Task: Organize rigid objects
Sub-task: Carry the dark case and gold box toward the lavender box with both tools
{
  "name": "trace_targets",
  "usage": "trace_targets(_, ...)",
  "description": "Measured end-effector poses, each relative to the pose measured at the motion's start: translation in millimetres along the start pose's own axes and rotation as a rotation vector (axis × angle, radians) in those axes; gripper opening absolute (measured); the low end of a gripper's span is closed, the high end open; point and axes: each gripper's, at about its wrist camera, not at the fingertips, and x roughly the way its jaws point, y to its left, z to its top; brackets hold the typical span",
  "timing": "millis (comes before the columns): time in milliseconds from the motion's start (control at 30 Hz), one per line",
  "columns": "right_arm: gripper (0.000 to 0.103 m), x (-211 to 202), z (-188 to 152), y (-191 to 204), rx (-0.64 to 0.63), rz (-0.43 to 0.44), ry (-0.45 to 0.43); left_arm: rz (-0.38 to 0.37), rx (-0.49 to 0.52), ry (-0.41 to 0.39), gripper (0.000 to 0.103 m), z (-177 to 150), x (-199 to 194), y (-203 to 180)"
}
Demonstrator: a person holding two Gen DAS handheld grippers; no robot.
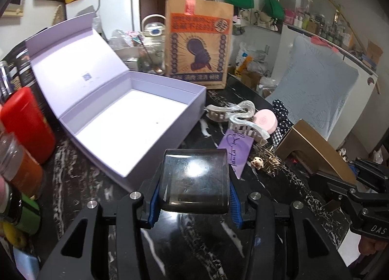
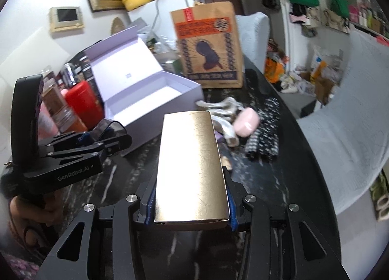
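Note:
My left gripper (image 1: 194, 204) is shut on a smoky dark translucent case (image 1: 194, 180), held above the black marble table. An open lilac box (image 1: 126, 119) with its lid tilted back lies just ahead and to the left of it. In the right wrist view my right gripper (image 2: 192, 207) is shut on a long gold box (image 2: 189, 165), also lifted off the table; the same gold box (image 1: 313, 148) shows at the right of the left wrist view. The left gripper (image 2: 107, 139) with its case appears at the left, near the lilac box (image 2: 148, 102).
Hair claws (image 1: 243, 119), a pink round tin (image 1: 266, 120), a purple card (image 1: 234, 151), small gold trinkets (image 1: 266, 161) and polka-dot fabric (image 1: 282, 117) lie right of the box. A brown paper bag (image 1: 198, 44) stands behind. Red and orange bottles (image 1: 26, 122) crowd the left edge.

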Motion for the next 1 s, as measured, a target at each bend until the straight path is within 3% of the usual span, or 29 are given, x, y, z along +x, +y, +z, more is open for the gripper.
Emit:
trace_targets(267,0.044,4.2,15.7,24.9,-0.09,0.061,-0.027,0.066,-0.026,-0.029,0.045,1.1,-14.0,14.2)
trace_targets(1000,0.044,37.5,68.8,58.0,-0.189,0.153,-0.05,0.109,-0.074,-0.056,0.045,39.0,-11.0,55.4)
